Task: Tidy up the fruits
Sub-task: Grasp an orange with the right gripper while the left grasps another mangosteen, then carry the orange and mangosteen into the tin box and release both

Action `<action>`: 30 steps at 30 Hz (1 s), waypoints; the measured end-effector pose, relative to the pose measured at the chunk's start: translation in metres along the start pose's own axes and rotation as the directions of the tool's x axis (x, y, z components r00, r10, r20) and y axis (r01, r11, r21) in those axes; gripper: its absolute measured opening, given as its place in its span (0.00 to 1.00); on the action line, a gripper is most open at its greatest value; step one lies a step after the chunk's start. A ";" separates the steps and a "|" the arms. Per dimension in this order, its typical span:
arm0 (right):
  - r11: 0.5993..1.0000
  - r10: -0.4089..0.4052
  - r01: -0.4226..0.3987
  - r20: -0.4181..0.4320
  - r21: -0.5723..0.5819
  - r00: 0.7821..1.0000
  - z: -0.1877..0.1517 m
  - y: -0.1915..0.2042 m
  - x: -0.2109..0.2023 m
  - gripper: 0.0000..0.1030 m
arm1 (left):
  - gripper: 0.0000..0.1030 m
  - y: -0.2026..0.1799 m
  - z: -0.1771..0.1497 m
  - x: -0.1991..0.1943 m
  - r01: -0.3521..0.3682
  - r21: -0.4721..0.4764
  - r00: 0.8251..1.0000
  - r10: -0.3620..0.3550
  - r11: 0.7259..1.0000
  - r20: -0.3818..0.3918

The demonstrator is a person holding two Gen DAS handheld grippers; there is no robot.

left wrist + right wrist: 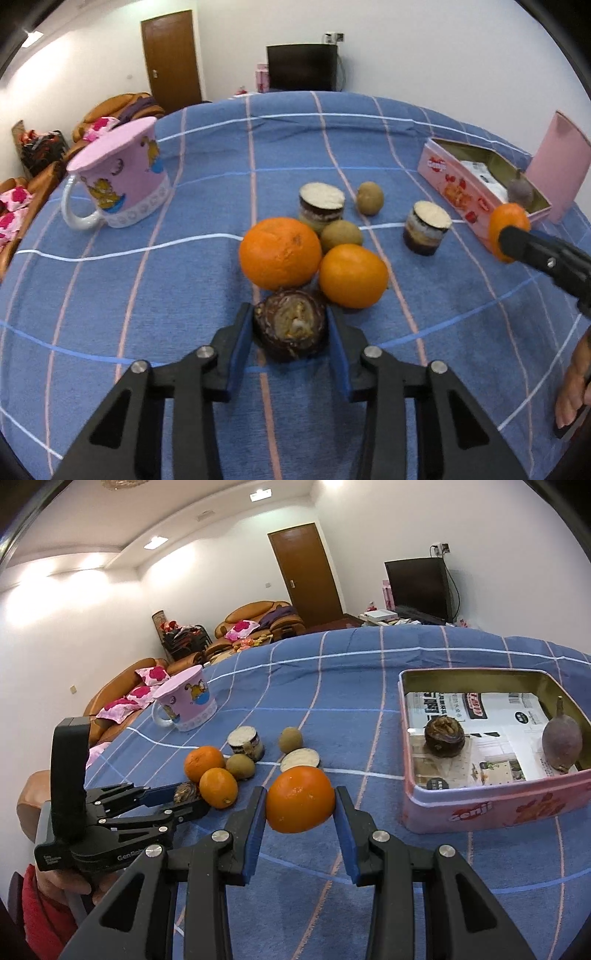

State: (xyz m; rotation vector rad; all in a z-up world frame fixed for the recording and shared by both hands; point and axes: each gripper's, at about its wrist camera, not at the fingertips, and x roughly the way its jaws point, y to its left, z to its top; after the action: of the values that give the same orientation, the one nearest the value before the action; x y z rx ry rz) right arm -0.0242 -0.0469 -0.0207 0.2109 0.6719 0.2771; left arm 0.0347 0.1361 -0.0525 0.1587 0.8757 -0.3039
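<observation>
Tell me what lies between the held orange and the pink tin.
Only bare blue cloth lies between the orange and the tin, seen in the right wrist view.

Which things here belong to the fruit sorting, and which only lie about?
Belong to the job:
- orange in right gripper
- dark fruit in left gripper
- two oranges
- two kiwis
- pink tin

Just lying about:
- pink mug
- two small jars
</observation>
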 end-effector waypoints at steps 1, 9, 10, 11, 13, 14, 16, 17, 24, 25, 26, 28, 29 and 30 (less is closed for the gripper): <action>1.000 -0.004 0.004 0.010 -0.001 1.000 0.001 -0.001 -0.002 0.37 | 0.39 -0.001 0.000 -0.002 -0.025 0.001 1.000 0.025 1.000 0.010; 0.998 -0.057 0.060 0.117 -0.022 0.991 0.013 -0.011 -0.022 0.37 | 0.39 0.013 -0.004 -0.038 -0.121 -0.154 0.973 0.148 0.981 0.177; 0.998 -0.063 0.067 0.126 -0.022 0.990 0.014 -0.014 -0.024 0.37 | 0.39 0.014 -0.004 -0.041 -0.125 -0.175 0.969 0.158 0.977 0.191; 0.997 -0.074 0.078 0.136 -0.023 0.988 0.016 -0.017 -0.026 0.37 | 0.39 0.015 -0.004 -0.043 -0.126 -0.192 0.965 0.165 0.973 0.206; 0.995 -0.090 0.095 0.150 -0.026 0.985 0.018 -0.024 -0.029 0.37 | 0.39 0.011 -0.001 -0.046 -0.123 -0.212 0.956 0.173 0.970 0.238; 0.994 -0.097 0.102 0.155 -0.027 0.983 0.018 -0.027 -0.030 0.37 | 0.39 0.007 0.000 -0.046 -0.123 -0.214 0.952 0.176 0.969 0.250; 0.993 -0.110 0.117 0.163 -0.033 0.980 0.020 -0.032 -0.032 0.37 | 0.39 -0.006 0.005 -0.046 -0.127 -0.209 0.944 0.183 0.970 0.274; 0.991 -0.118 0.126 0.168 -0.037 0.979 0.021 -0.034 -0.034 0.37 | 0.39 -0.012 0.006 -0.046 -0.126 -0.202 0.941 0.182 0.971 0.284; 0.984 -0.163 0.173 0.193 -0.035 0.968 0.026 -0.056 -0.041 0.37 | 0.39 -0.063 0.027 -0.037 -0.075 -0.142 0.938 0.118 0.987 0.326; 0.983 -0.169 0.179 0.193 -0.034 0.966 0.027 -0.059 -0.042 0.37 | 0.39 -0.072 0.030 -0.035 -0.069 -0.136 0.938 0.111 0.988 0.330; 0.982 -0.177 0.187 0.193 -0.032 0.965 0.028 -0.063 -0.042 0.37 | 0.39 -0.079 0.033 -0.033 -0.064 -0.130 0.938 0.104 0.989 0.332; 0.979 -0.192 0.201 0.190 -0.028 0.963 0.030 -0.069 -0.042 0.37 | 0.39 -0.094 0.039 -0.029 -0.049 -0.118 0.940 0.086 0.992 0.330; 0.977 -0.202 0.211 0.188 -0.025 0.961 0.031 -0.074 -0.042 0.37 | 0.39 -0.101 0.041 -0.028 -0.042 -0.112 0.941 0.077 0.993 0.329; 0.975 -0.213 0.221 0.187 -0.022 0.959 0.032 -0.079 -0.043 0.37 | 0.39 -0.109 0.044 -0.025 -0.034 -0.106 0.942 0.067 0.994 0.329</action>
State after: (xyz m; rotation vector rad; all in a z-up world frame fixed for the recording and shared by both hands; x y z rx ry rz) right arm -0.0212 -0.1386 0.0063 0.1185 0.5005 0.0600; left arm 0.0158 0.0262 -0.0065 0.0356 0.5487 -0.2297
